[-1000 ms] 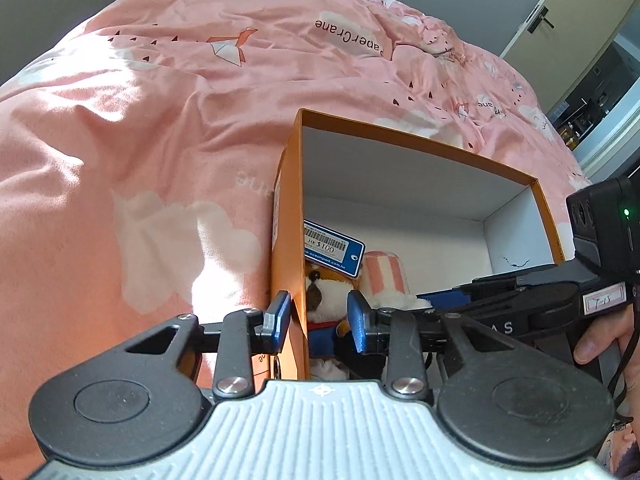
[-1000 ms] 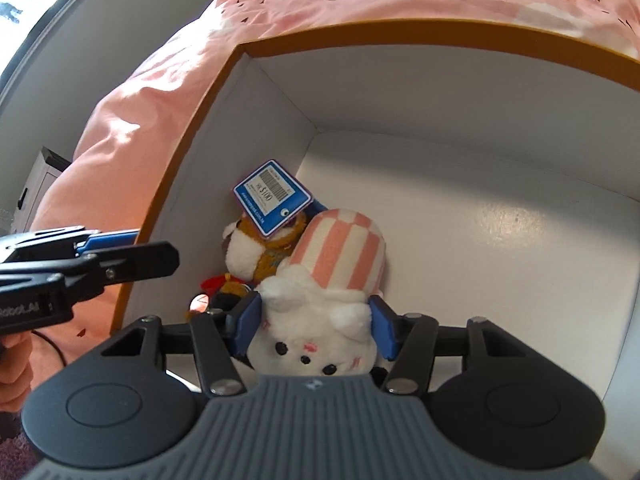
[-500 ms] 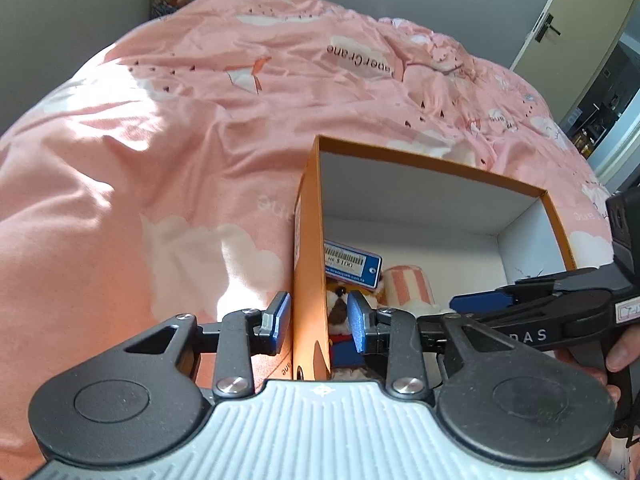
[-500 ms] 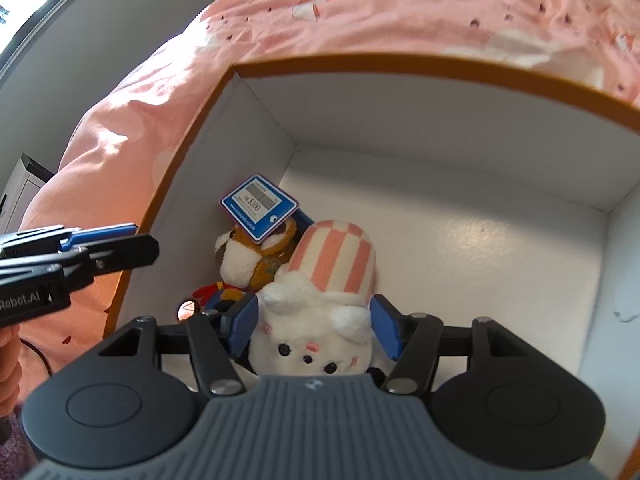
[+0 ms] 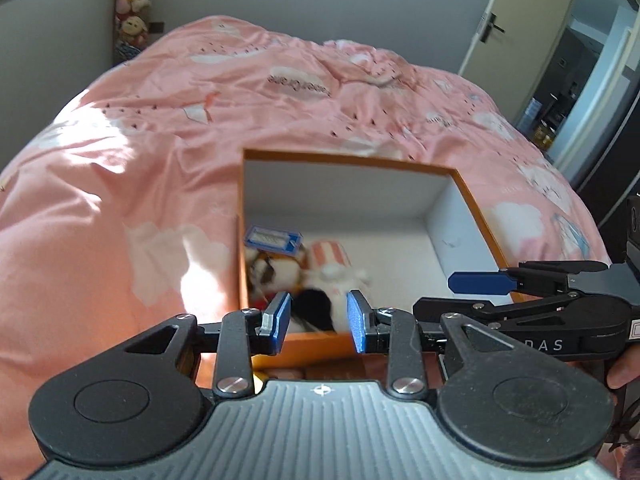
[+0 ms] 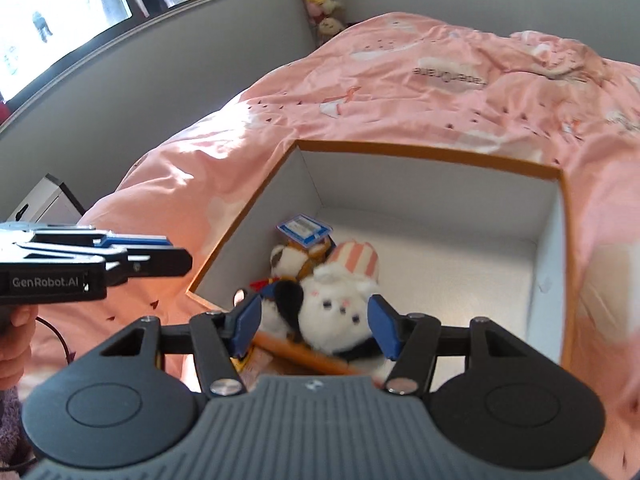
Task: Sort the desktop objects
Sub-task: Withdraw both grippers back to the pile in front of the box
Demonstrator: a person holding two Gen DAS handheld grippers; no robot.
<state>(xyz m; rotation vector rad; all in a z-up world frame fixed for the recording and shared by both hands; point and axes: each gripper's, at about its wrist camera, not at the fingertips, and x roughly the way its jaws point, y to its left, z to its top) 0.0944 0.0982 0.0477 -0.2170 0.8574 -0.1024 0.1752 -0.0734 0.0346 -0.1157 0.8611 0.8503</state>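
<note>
An orange box with white inner walls (image 5: 344, 184) (image 6: 432, 200) lies on the pink bed. In its near left corner lie a white plush with a pink-striped hat (image 6: 340, 304) (image 5: 332, 256), a brown and white plush (image 6: 288, 256) carrying a blue price tag (image 6: 304, 230) (image 5: 272, 238), and a black and white plush (image 6: 286, 300). My left gripper (image 5: 318, 320) is open and empty, above the box's near edge. My right gripper (image 6: 314, 322) is open, pulled back above the plush toys, holding nothing. It also shows in the left wrist view (image 5: 480, 282).
A pink duvet (image 5: 120, 208) covers the bed all round the box. Stuffed toys (image 5: 130, 4) hang by the far wall. A door (image 5: 516, 28) stands at the far right. A white cabinet (image 6: 44, 204) stands left of the bed.
Both grippers have risen and pulled back from the box. My right gripper has let go of the white plush, which now lies in the box. The left gripper has left the box wall.
</note>
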